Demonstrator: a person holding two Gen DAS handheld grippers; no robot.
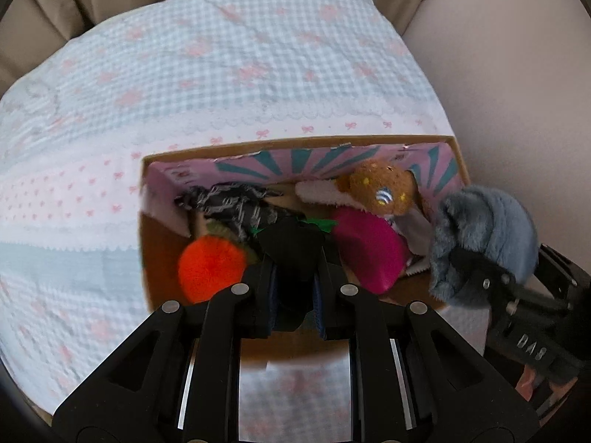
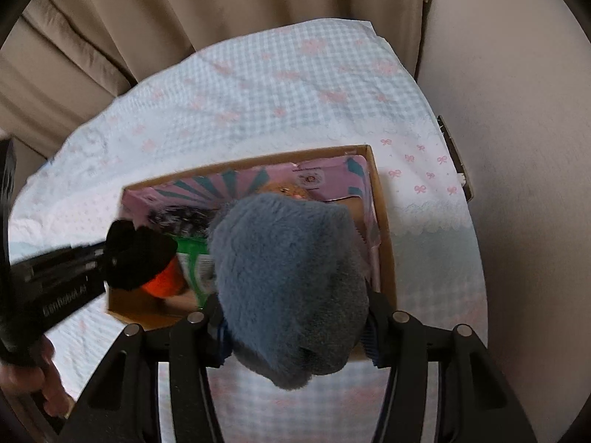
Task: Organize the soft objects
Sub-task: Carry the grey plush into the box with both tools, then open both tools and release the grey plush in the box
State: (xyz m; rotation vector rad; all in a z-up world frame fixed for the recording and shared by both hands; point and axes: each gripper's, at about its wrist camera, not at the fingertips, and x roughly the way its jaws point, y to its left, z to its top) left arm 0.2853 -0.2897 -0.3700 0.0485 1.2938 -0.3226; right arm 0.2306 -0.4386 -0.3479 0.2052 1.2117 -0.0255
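A cardboard box [image 1: 295, 144] with a pink and teal lining stands on the table and holds soft things: an orange pompom toy [image 1: 208, 269], a magenta cushion [image 1: 369, 251], a brown felt toy [image 1: 382, 188] and a black and white knit piece [image 1: 236, 203]. My left gripper [image 1: 293, 277] is shut on a black soft object [image 1: 290, 247] above the box; it also shows in the right wrist view [image 2: 138, 254]. My right gripper [image 2: 295, 336] is shut on a blue-grey plush object [image 2: 291, 277], held over the box's right part [image 2: 384, 243]; it shows in the left wrist view [image 1: 487, 243].
The table wears a blue gingham cloth with pink bows [image 1: 221, 66]. Beige curtains [image 2: 184, 11] hang behind it, and a pale wall [image 2: 517, 147] stands at the right. A hand [image 2: 33, 380] holds the left gripper's handle.
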